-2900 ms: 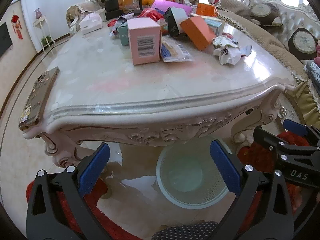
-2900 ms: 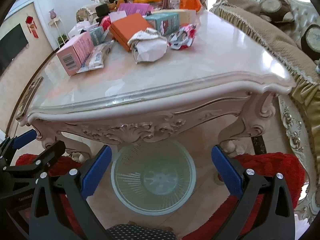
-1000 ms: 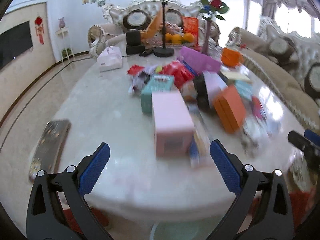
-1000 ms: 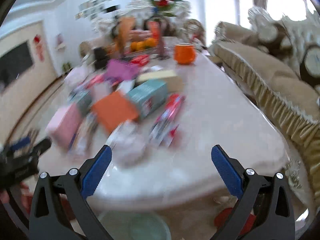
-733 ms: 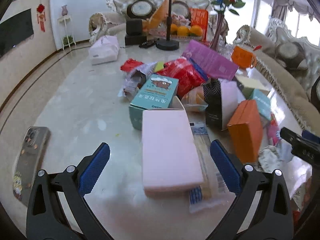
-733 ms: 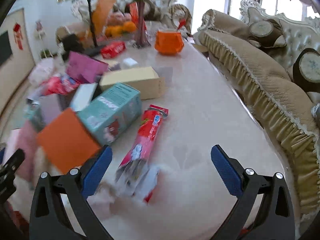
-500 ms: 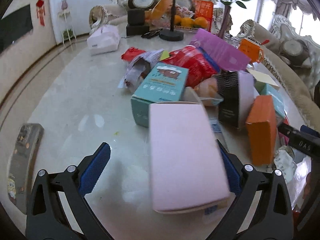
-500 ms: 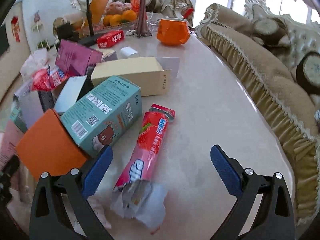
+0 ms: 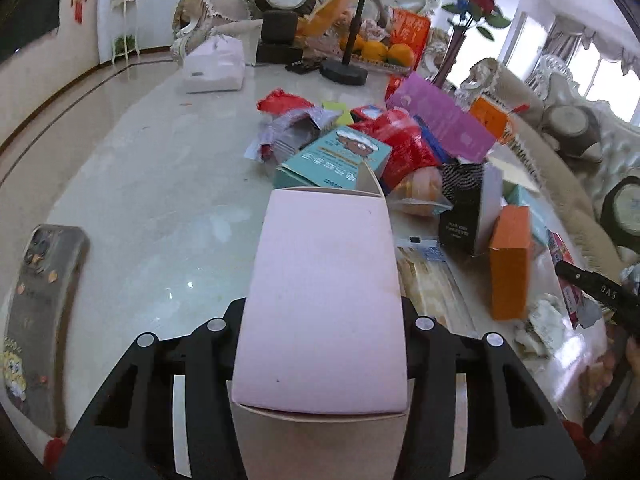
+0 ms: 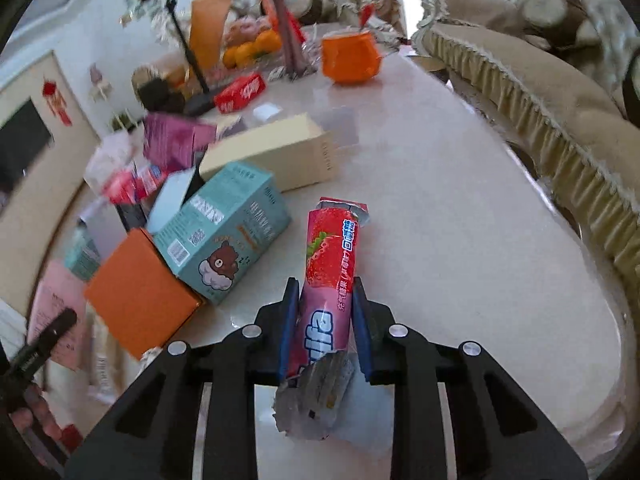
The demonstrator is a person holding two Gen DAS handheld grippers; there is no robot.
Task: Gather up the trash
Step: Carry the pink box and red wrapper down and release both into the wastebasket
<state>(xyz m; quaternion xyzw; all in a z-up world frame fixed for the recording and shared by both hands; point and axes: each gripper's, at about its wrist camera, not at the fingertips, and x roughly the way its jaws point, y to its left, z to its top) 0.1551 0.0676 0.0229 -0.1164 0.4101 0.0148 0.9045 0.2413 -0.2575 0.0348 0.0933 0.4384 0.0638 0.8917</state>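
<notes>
A pink cardboard box [image 9: 324,292] stands on the marble table [image 9: 160,184], and my left gripper [image 9: 322,320] is closing on it. Its fingers press both side walls, and the box hides the pads. In the right wrist view a torn pink strawberry candy wrapper [image 10: 330,264] lies lengthwise on the table [image 10: 460,240]. My right gripper [image 10: 324,316] is shut on its near half, with the blue pads [image 10: 290,320] squeezing it. The torn silver end sticks out toward the camera.
A phone [image 9: 36,300] lies at the table's left edge. An orange box [image 9: 510,260], a black box [image 9: 460,208], a teal bear box [image 10: 224,236] and a cream box [image 10: 272,156] crowd the middle. An orange cup [image 10: 350,58] stands far back. A sofa [image 10: 540,92] runs along the right.
Both grippers came forward and down over the table from wide open. The left closed around the pink box and the right closed on the candy wrapper.
</notes>
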